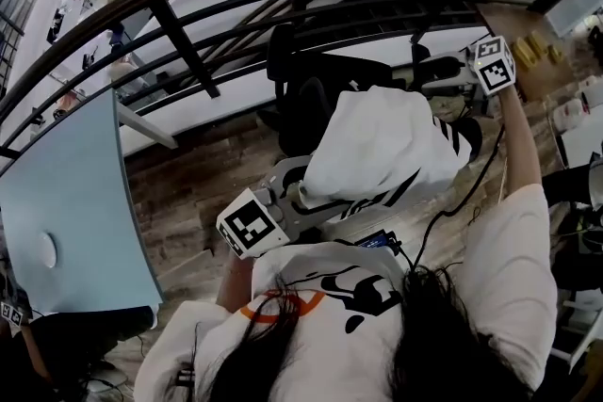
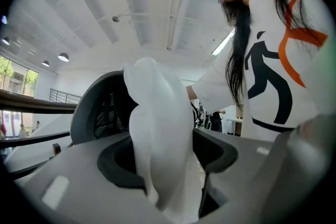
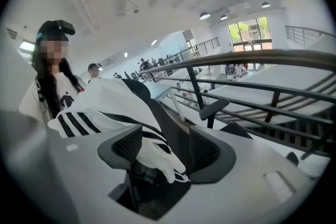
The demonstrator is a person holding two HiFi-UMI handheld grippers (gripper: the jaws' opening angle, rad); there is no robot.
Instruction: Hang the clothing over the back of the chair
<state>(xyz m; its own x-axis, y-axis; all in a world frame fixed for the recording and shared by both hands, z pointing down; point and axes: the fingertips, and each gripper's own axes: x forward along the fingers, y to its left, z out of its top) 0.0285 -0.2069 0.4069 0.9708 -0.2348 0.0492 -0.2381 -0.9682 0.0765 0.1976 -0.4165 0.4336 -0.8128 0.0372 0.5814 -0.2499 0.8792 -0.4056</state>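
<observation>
White clothing (image 1: 382,151), seemingly soft and light, lies draped over the chair (image 1: 300,99) back. Both left tool (image 2: 167,155) and right tool (image 3: 165,152) are released, cloth loose between their jaws. Better to pinch a thick hem; it may slide.

We carry the head camera above the person; it looks steeply down on the chair (image 1: 303,104) back and the clothing (image 1: 386,151). The left tool (image 2: 168,160) camera sits close against the clothing, facing the person. The right tool (image 3: 163,152) camera views the same chair and clothing from the opposite side, beside the railing (image 3: 252,57).
</observation>
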